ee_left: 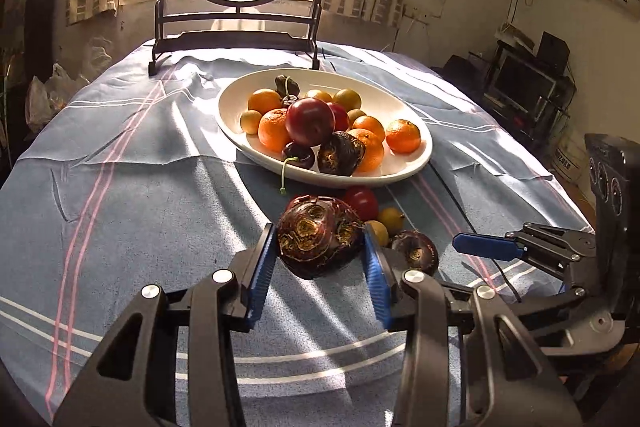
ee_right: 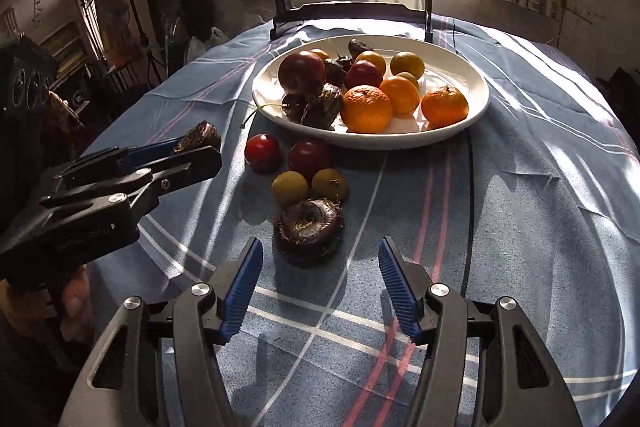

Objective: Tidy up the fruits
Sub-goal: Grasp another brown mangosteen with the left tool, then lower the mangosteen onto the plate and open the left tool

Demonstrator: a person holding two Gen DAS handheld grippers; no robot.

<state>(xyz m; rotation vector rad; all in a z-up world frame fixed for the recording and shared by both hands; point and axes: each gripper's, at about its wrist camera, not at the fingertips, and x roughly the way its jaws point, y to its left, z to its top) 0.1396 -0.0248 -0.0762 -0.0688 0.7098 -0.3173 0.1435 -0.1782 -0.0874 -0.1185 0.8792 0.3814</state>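
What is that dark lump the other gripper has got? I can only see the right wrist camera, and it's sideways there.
Observer: The left wrist view shows it face on. It's a dark purple water chestnut with brown papery rings, in the left gripper.
Operator: Is it squeezed on both sides?
Observer: Yes, a blue pad touches each side of it.
Operator: What's in the room off to my right?
Observer: A dark screen stands there.

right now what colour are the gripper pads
Blue, ribbed pads on black fingers; clearest in the right wrist view.
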